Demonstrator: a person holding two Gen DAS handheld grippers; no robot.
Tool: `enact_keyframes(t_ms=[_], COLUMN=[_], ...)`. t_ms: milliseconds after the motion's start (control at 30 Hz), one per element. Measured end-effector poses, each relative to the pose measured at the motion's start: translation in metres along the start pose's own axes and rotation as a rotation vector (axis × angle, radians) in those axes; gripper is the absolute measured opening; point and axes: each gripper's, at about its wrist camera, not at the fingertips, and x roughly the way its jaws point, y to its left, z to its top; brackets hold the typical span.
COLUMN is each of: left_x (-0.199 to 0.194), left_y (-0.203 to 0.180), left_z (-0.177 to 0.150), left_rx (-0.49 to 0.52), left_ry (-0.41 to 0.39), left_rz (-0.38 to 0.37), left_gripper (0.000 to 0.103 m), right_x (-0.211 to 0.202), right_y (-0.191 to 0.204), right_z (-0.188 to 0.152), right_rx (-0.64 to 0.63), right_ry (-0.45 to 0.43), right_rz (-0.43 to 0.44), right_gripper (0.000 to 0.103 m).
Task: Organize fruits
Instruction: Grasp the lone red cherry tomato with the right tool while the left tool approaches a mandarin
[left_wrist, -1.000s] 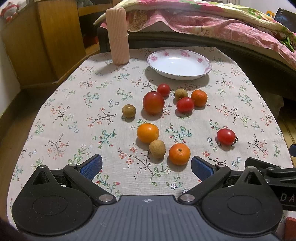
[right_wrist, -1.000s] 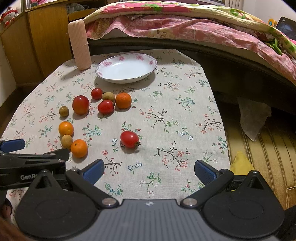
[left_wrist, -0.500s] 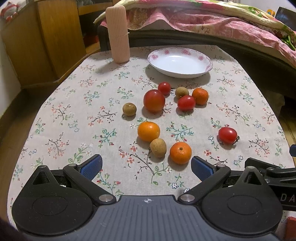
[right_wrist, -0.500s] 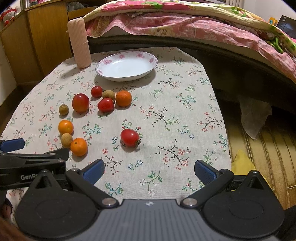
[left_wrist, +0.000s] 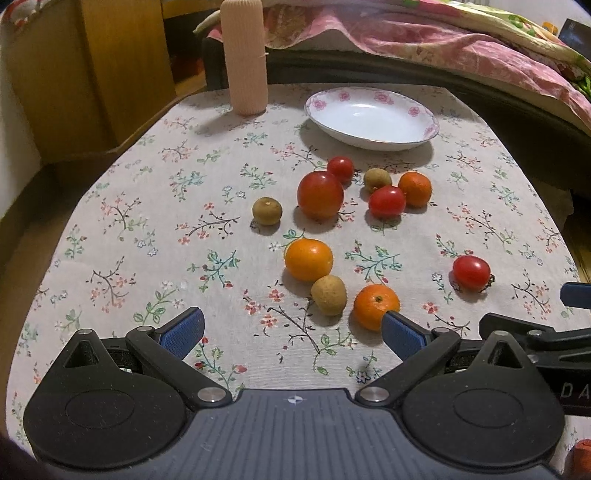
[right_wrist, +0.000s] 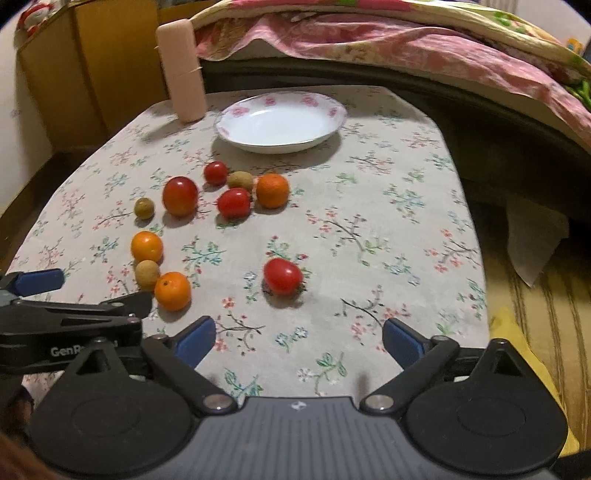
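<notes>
Fruits (left_wrist: 320, 195) lie scattered before plate (left_wrist: 371, 115); pink cylinder (left_wrist: 245, 55) beside it.

The left gripper (left_wrist: 293, 329) is matte black plastic: two broad rounded lobes, each with a shallow oval recess, flank a dark grey ribbed centre panel that carries a small white compass-like mark. From each lobe an angled black link runs forward through a triangular cut-out, pinned by bright silver screws. Its fingers (left_wrist: 183, 331) end in blue ribbed pads. The right gripper (right_wrist: 298, 335) has the same build, with blue fingers (right_wrist: 194, 339) and silver pivot screws beside the ribbed panel. White lettering shows on the side of each body, partly cut off: "GenR" on the left one, "DA" on the right.
</notes>
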Motion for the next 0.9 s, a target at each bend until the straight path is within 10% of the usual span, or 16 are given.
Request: enact_keyframes(t_ms=[500,900], left_x=[0.007,0.014], left_y=[0.001,-0.018], left_z=[0.000,-0.008], left_rx=[0.025,0.117], left_ry=[-0.005,0.010], left_rz=[-0.072,-0.200], left_gripper=[0.101,0.071], right_x=[0.030,0.056], right_y=[-0.004,-0.004], right_z=[0.030,0.041], right_rx=[-0.087,-0.236], right_ry=[0.067,0.144], right_rz=[0.125,0.181], right_gripper=[0.058,0.040])
